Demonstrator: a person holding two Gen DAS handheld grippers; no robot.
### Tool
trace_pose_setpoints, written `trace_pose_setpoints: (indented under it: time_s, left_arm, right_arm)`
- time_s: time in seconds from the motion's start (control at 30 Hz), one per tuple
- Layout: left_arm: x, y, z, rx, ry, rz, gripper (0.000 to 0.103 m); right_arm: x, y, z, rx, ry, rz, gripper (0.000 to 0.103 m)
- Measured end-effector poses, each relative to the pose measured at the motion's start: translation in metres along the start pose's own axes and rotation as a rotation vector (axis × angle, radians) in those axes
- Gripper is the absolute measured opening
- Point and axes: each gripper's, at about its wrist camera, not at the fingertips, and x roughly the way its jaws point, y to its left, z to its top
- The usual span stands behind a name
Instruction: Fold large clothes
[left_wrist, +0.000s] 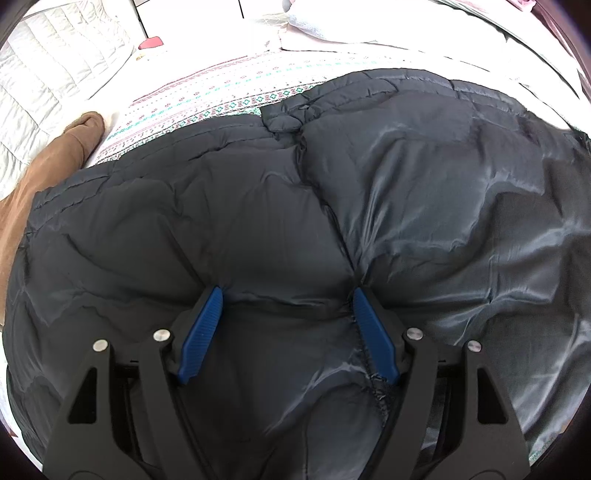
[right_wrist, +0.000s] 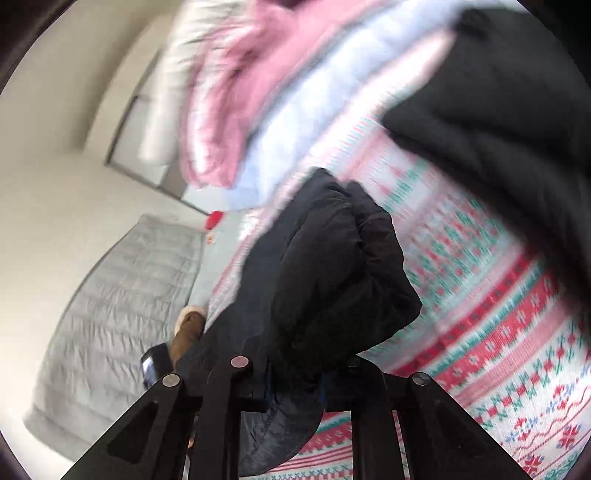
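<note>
patterned bedding in pink, red and green bands covers the bed (left_wrist: 207, 99), and the dark puffer jacket (left_wrist: 295, 206) lies spread across it, filling most of the left wrist view. the left gripper (left_wrist: 286, 299) stands over the middle of the jacket with its blue fingers (left_wrist: 201, 332) parted, tips pressing into the padding beside a stitched seam; the jaws are spread and clamp nothing. the right gripper (right_wrist: 295, 369) has its jaws clenched on a bunched part of the jacket (right_wrist: 325, 266), which hangs up in front of that camera; the pads themselves are hidden behind the cloth, and the view is blurred.

to do this fold well, i judge that the left tips should pin the jacket along the seam while the right carries its bunch across in a smooth arc, so the crease falls straight. puffy filling will spring back, so lay the flap down flat and press before letting go. slippery lining on the right half may slide, so the pull should be gentle.

around: a brown boot (left_wrist: 74, 136) lies at the bed's left edge, touching the jacket's far left side. a pale quilted cover (right_wrist: 122, 295) lies beyond it. pink (right_wrist: 236, 92) and light blue (right_wrist: 295, 122) clothes are heaped at the far end, and another dark garment (right_wrist: 498, 110) sits to the right. the boot is the nearest thing that could snag the fold.
</note>
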Motion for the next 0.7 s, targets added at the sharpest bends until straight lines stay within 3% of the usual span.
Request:
trace_pose_setpoints:
  time_s: [0.13,0.27,0.43,0.57,0.7]
  left_arm:
    - [0.0,-0.003,0.001,-0.001,0.001,0.007,0.074]
    - [0.0,-0.004,0.001,-0.004,0.001,0.007,0.074]
    - [-0.003,-0.004,0.002,-0.001,-0.005,-0.003,0.074]
    - [-0.02,0.001,0.0,0.021,0.013,-0.052,0.074]
    - [-0.06,-0.015,-0.026,0.138,-0.045,-0.056,0.074]
  right_arm:
    - [-0.01,0.035,-0.006,-0.152,-0.039,0.013,0.016]
    - [-0.014,0.051,-0.01,-0.214,-0.056,0.005,0.016]
    - [-0.013,0.051,-0.008,-0.195,-0.062,-0.001,0.015]
    - [-0.011,0.049,-0.002,-0.168,-0.066,-0.008,0.015]
    - [-0.01,0.045,0.004,-0.141,-0.058,-0.013,0.015]
